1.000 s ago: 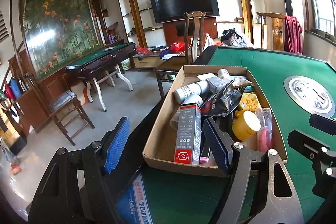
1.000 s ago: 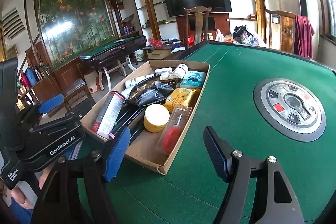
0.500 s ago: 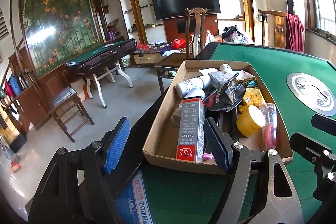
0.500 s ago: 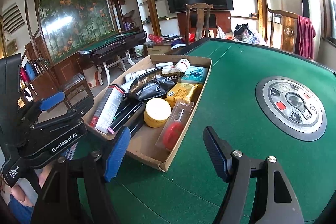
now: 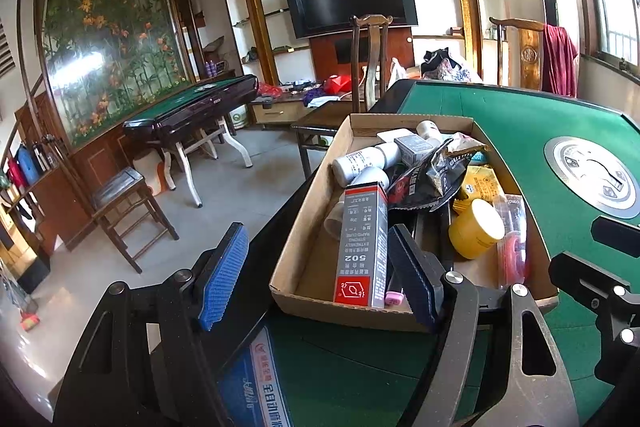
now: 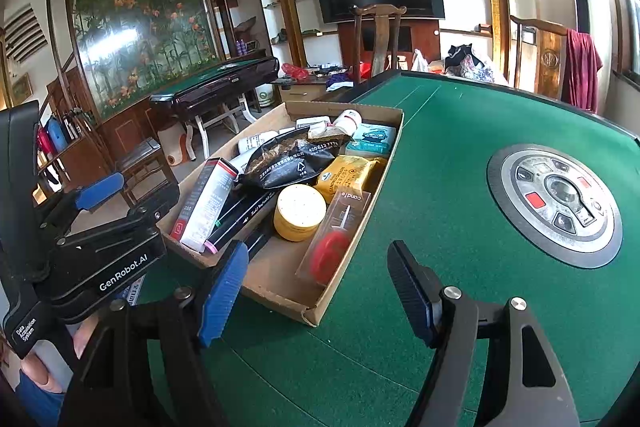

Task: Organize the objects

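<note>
A shallow cardboard box (image 5: 304,259) (image 6: 276,291) sits on the left part of the green table (image 6: 440,195), full of small items. Among them are a grey and red 502 glue carton (image 5: 362,247) (image 6: 204,203), a black snack bag (image 5: 428,175) (image 6: 292,163), a round yellow tin (image 5: 476,229) (image 6: 299,211), a yellow packet (image 6: 348,173), a red candle pack (image 6: 336,239), black pens (image 6: 244,215) and white bottles (image 5: 366,161). My left gripper (image 5: 320,275) is open and empty at the box's near left corner. My right gripper (image 6: 316,291) is open and empty at the box's near right corner.
A round metal control panel (image 6: 556,203) is set in the middle of the table. Wooden chairs (image 6: 378,39) stand at the far edge, one with a red cloth (image 6: 582,67). A second green-topped table (image 5: 192,103) and a chair (image 5: 124,203) stand on the floor to the left.
Both grippers have drifted slightly closer to the box. Both stay open and empty. Nothing in the box has moved.
</note>
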Demonstrator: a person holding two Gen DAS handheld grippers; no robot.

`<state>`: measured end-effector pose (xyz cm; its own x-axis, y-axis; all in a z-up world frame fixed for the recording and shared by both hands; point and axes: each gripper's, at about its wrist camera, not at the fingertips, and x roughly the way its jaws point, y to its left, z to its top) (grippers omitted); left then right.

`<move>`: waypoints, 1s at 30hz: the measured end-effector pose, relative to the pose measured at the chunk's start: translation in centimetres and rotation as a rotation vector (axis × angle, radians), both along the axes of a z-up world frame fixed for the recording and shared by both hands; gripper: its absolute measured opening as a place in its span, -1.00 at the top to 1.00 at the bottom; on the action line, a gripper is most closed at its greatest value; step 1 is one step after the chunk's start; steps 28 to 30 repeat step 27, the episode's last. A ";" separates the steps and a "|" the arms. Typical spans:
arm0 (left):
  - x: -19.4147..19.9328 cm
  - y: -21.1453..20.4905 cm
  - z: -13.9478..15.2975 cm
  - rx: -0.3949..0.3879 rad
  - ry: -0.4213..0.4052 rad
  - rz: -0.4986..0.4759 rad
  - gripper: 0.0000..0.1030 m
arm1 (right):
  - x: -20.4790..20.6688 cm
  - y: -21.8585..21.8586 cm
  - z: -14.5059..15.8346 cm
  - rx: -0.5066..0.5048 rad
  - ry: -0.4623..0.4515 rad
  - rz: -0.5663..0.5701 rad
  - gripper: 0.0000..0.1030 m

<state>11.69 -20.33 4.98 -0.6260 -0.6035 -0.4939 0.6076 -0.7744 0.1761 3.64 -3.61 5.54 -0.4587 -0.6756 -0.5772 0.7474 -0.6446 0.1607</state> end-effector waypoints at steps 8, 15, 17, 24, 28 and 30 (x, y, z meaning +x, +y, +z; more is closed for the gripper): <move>0.1 0.1 0.0 0.000 0.001 -0.004 -0.42 | 0.0 0.0 0.0 0.000 0.000 -0.001 -0.41; 0.1 0.1 0.0 -0.001 0.000 -0.009 -0.42 | -0.1 0.0 0.0 0.001 0.000 -0.001 -0.41; 0.1 0.0 0.0 -0.001 -0.001 -0.011 -0.42 | -0.1 0.0 0.0 0.000 0.000 -0.002 -0.41; 0.3 -0.1 0.1 -0.020 0.016 -0.003 -0.42 | -0.1 0.0 0.0 -0.001 0.000 -0.004 -0.41; 0.5 -0.3 0.1 -0.012 0.024 -0.008 -0.42 | -0.1 0.0 0.0 -0.004 0.000 -0.010 -0.41; 0.5 -0.3 0.1 -0.012 0.024 -0.008 -0.42 | -0.1 0.0 0.0 -0.004 0.000 -0.010 -0.41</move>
